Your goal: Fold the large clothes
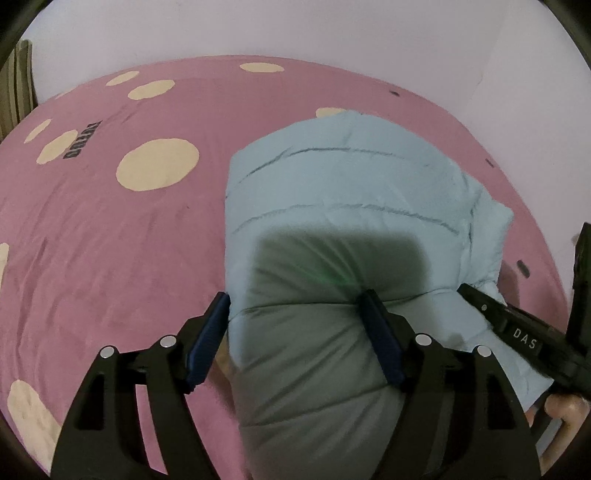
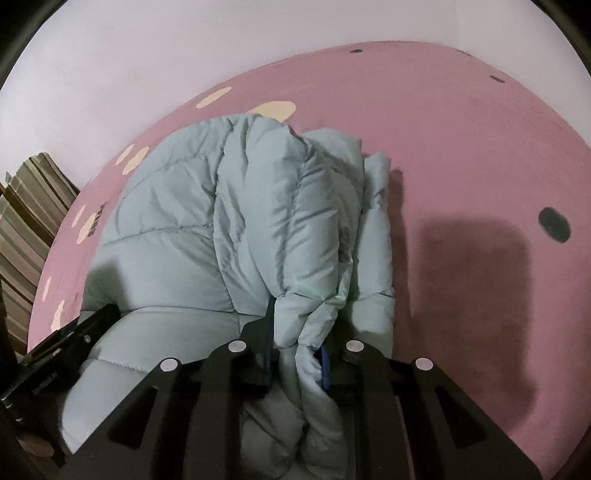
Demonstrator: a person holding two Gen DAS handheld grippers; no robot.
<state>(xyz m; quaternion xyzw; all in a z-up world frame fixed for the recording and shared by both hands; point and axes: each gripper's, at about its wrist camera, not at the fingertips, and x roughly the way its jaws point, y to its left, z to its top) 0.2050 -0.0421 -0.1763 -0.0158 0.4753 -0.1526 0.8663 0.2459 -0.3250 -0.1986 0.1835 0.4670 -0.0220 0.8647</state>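
Observation:
A puffy light blue quilted jacket [image 1: 351, 192] lies folded in a thick bundle on the pink bed cover [image 1: 110, 240]. My left gripper [image 1: 295, 317] stands wide over its near end. The blue pads [image 1: 207, 343] flank the padded fold, and I see no clear squeeze. In the right wrist view the jacket [image 2: 177, 206] is heaped, with a bunched edge rising toward the camera. My right gripper [image 2: 299, 343] is shut on that bunched edge. The right gripper's black body [image 1: 517, 332] shows at the jacket's right side in the left wrist view.
The pink cover [image 2: 461, 147] carries cream dots [image 1: 157, 164] and small dark spots [image 2: 553, 224]. White walls [image 1: 295, 26] run behind the bed. A striped cushion [image 2: 33, 206] sits at the left edge. A person's hand [image 1: 565, 410] is at the lower right.

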